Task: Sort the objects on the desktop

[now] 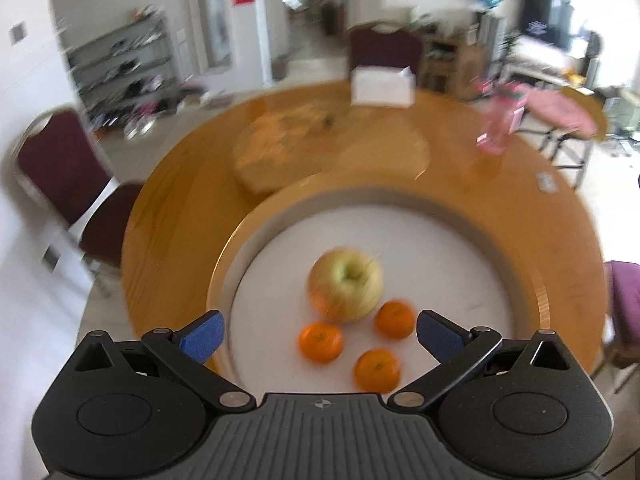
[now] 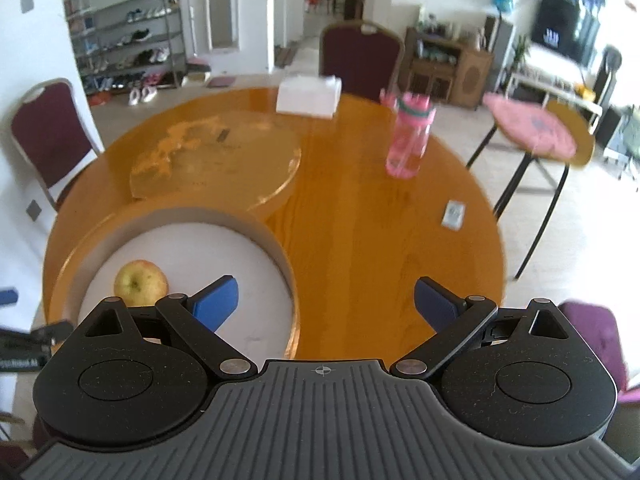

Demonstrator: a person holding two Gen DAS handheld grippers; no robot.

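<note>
Left wrist view was blurred: left gripper (image 1: 318, 334) wide, empty, over tray (image 1: 532, 280) holding apple (image 1: 345, 285) and 3 tangerines (image 1: 321, 341) — round fruit could roll if nudged. Right gripper (image 2: 326, 306) wide, empty, over table (image 2: 360, 220).

The left wrist view looks forward and down along the left claw (image 1: 318, 336) from close above the round tray (image 1: 224, 264), with the apple (image 1: 345, 286) just ahead at 12 o'clock; the right wrist view rides the right claw (image 2: 326, 304) higher and further right, facing across the tabletop (image 2: 360, 220), with tray and apple at 10 o'clock; both share tray, apple, pink bottle (image 2: 408, 140) and white box (image 2: 308, 98).
</note>
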